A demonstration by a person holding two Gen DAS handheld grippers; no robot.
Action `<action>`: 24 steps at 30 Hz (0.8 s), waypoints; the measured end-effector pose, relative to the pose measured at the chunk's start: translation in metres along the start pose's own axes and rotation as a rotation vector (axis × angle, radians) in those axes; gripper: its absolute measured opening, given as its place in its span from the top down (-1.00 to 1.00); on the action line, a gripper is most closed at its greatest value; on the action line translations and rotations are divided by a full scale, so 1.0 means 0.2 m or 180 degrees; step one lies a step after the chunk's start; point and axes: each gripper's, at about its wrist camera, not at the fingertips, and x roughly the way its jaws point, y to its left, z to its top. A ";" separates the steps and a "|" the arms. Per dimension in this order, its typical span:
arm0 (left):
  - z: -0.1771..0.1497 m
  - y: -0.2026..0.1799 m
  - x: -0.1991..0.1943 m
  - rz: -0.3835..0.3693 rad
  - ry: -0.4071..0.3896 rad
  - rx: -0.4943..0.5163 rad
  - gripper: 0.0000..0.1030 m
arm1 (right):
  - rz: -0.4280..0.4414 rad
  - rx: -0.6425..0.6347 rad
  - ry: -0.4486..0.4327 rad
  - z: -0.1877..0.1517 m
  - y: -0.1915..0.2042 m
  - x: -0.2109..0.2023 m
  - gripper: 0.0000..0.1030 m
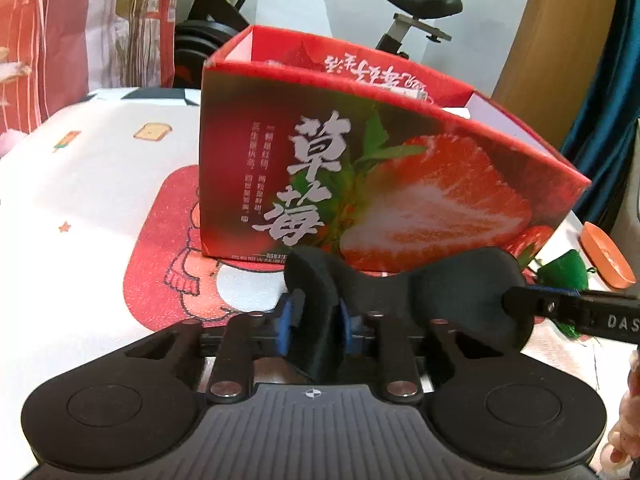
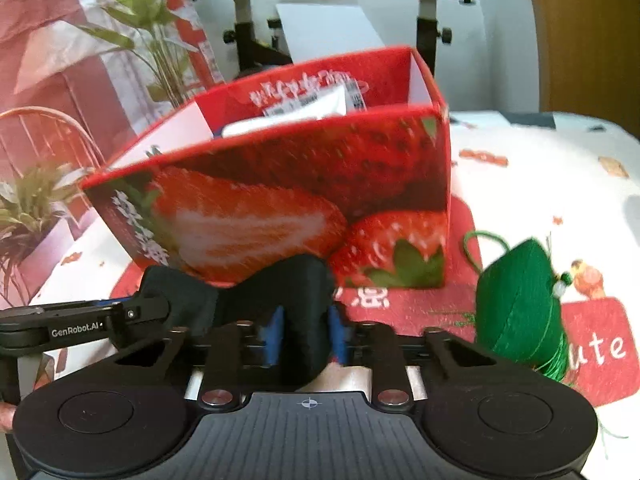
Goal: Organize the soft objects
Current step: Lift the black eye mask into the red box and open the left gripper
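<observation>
A: Left tool (image 1: 318, 312)?
B: Clamped on one end of the black eye mask (image 1: 400, 296), low in the frame's middle.
A: Right tool (image 2: 306, 330)?
B: Clamped on the mask's other end, lower centre.
A: Elsewhere?
B: Open strawberry box (image 1: 400, 176) just behind, centre frame; green thread ornament (image 2: 520, 304) lower right on the worktop (image 1: 100, 184).

Glossy cardboard box (image 1: 360, 168), matt foam mask (image 1: 400, 300)
</observation>
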 end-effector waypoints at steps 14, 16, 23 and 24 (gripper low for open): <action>0.16 -0.08 -0.41 0.0091 -0.0603 0.0249 0.65 | 0.0284 -0.0309 -0.0529 0.09 0.13 -0.29 0.82; 0.23 -0.11 -0.48 0.0104 -0.0747 0.0356 0.64 | 0.0302 -0.0419 -0.0615 0.12 0.15 -0.34 0.82; 0.47 -0.20 -0.52 0.0120 -0.1065 0.0644 0.64 | 0.0361 -0.0628 -0.0925 0.33 0.19 -0.49 0.82; 0.50 -0.22 -0.50 0.0138 -0.1082 0.0695 0.64 | 0.0339 -0.0663 -0.0951 0.37 0.19 -0.49 0.82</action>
